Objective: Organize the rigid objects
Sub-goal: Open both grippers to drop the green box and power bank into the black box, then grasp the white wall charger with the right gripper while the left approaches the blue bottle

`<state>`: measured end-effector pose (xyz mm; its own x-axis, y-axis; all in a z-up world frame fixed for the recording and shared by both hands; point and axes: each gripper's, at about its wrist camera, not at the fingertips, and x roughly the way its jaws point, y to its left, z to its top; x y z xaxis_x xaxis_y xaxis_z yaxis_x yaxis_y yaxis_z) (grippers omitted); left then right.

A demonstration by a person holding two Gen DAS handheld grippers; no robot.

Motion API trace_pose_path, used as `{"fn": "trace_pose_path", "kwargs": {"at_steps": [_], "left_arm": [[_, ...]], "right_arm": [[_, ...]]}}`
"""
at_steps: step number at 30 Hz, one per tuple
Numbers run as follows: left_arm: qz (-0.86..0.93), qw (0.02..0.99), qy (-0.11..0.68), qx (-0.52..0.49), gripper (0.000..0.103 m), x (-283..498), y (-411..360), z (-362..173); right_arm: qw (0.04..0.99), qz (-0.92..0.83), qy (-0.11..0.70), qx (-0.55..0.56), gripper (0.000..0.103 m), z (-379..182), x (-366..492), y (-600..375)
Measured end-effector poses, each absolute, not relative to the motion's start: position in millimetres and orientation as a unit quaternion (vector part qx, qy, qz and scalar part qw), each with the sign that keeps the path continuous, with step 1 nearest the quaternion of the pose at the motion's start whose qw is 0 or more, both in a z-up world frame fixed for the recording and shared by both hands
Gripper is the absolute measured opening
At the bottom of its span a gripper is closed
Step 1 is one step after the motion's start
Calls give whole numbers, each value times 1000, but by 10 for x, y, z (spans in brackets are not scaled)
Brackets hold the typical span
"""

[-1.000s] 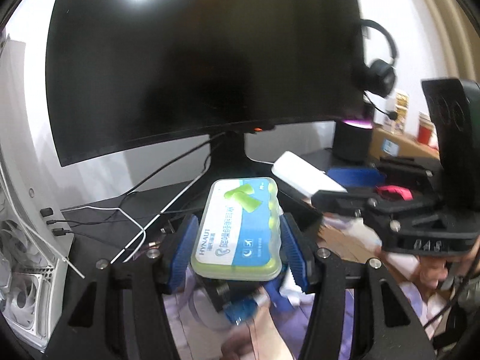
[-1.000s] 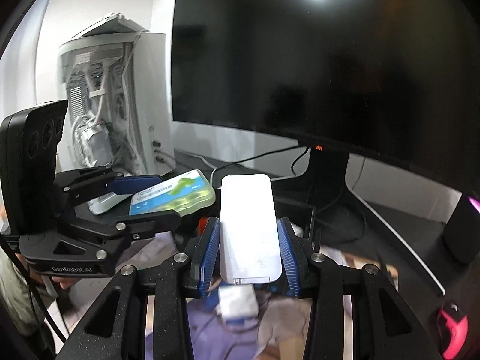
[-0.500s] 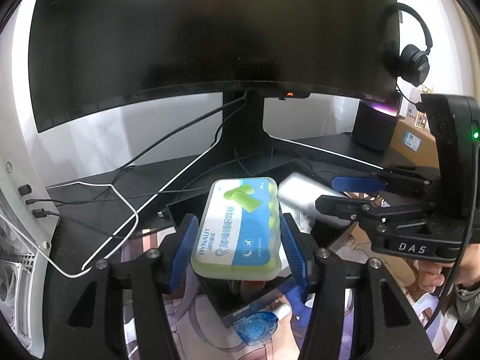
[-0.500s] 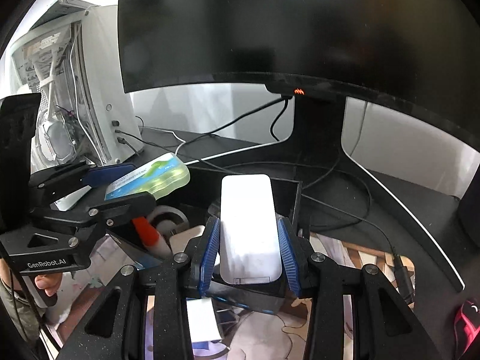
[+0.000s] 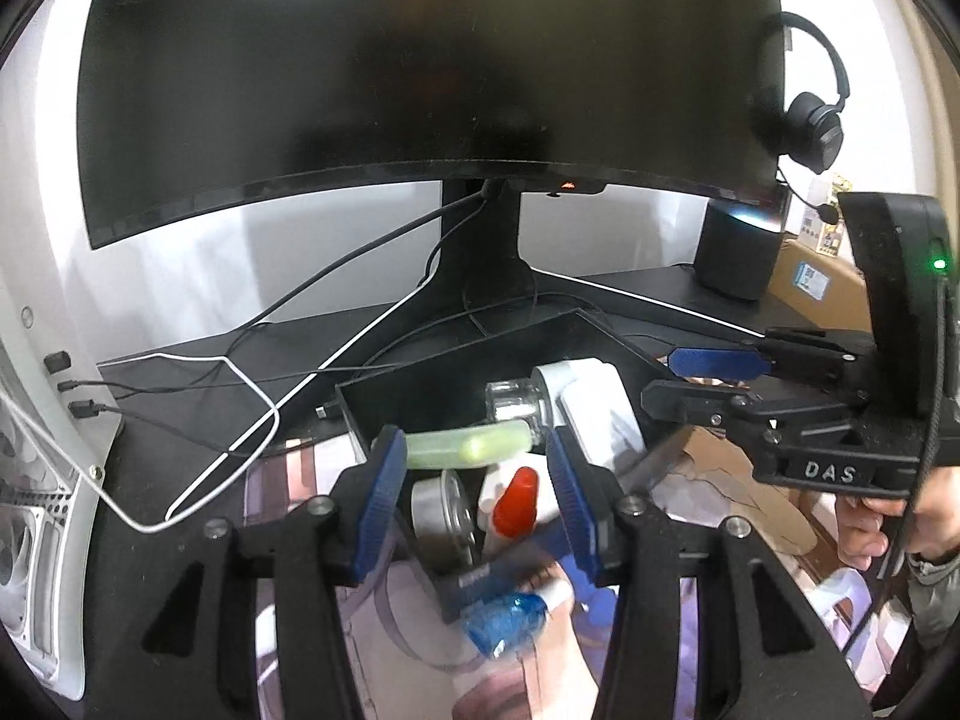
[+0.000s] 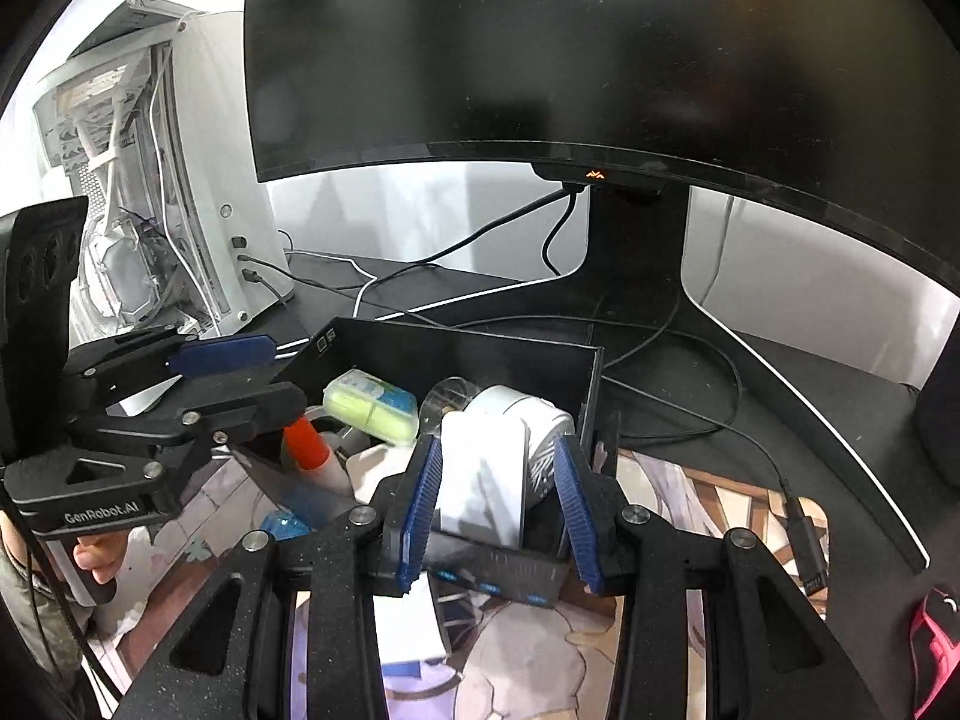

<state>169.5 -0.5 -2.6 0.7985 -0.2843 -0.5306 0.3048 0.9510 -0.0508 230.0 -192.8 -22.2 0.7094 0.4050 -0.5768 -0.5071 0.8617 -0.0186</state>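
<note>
A black open box (image 6: 468, 354) (image 5: 420, 384) on the desk holds several items. My left gripper (image 5: 474, 462) is open above it; the green earplug case (image 5: 468, 450) (image 6: 370, 405) has dropped free between its pads onto the box's contents. My right gripper (image 6: 498, 480) is open over the box's right end; the white flat case (image 6: 480, 474) (image 5: 591, 408) leans between its pads, resting in the box against a white roll (image 6: 534, 420). A red-capped bottle (image 5: 516, 501) (image 6: 306, 444) and a clear jar (image 5: 510, 402) also lie inside.
A big black monitor (image 5: 420, 90) on its stand (image 6: 636, 276) rises just behind the box, with cables (image 5: 240, 396) across the desk. A white PC case (image 6: 150, 180) stands left, a dark speaker (image 5: 735, 252) right. A blue cap (image 5: 504, 618) lies on the printed mat.
Both grippers lowered over the box and opened. The green earplug case and the white flat case left the pads and now lie in the box.
</note>
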Motion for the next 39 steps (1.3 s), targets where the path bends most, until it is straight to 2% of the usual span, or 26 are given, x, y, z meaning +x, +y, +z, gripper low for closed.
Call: {"fn": "trace_pose_path", "kwargs": {"at_steps": [6,10,17,29,33,34,39], "left_arm": [[-163,949,270,24,49,1422,19,-48],[-170,947,269,28,59,1258,22,-112],[-195,927,317,44,59,1202,-74,-365],[-195,915,350,42,60,1282,-111,-529],[-193,912,360,48,63,1312,-140,-565],[-193,911,362,48,66,1320,-147,-572],[-193,905,377,48,66,1370,-163,-618]], "right_arm": [[918,255,292,-87,40,-246,2098,-2048],[917,260,290,-88,40,-267,1931,-2111],[904,278,309,-99,40,-448,1741,-2098],[890,286,338,-109,40,-686,1811,-1966],[885,291,344,-115,50,-757,1823,-1922],[884,293,345,-118,51,-764,1820,-1909],[885,292,342,-122,53,-766,1819,-1875]]}}
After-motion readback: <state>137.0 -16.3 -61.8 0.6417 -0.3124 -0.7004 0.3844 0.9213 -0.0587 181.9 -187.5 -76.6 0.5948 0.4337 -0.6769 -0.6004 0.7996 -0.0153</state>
